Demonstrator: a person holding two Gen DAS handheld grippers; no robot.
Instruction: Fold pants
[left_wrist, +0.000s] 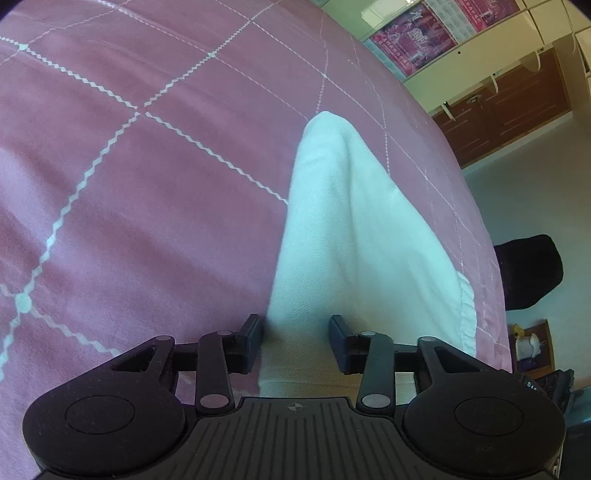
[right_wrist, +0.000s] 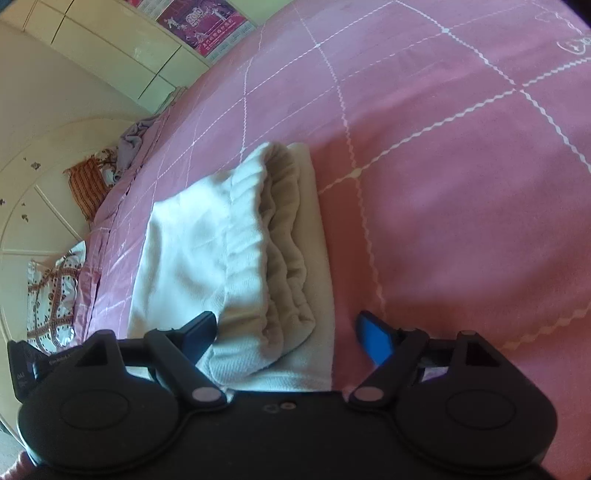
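pants (right_wrist: 207, 236): white, soft, light knit, already folded on pink bed (right_wrist: 443, 184) | left gripper (left_wrist: 295, 334): jaws partly open astride cloth, gripping nothing | right gripper (right_wrist: 286, 328): jaws wide, empty | hold: likely the thick gathered waistband (right_wrist: 247, 221); layers may slip

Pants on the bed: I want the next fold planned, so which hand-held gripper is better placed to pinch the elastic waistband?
Right. The right hand-held gripper is open with the waistband directly between its jaws; the left hand-held gripper straddles plain cloth.
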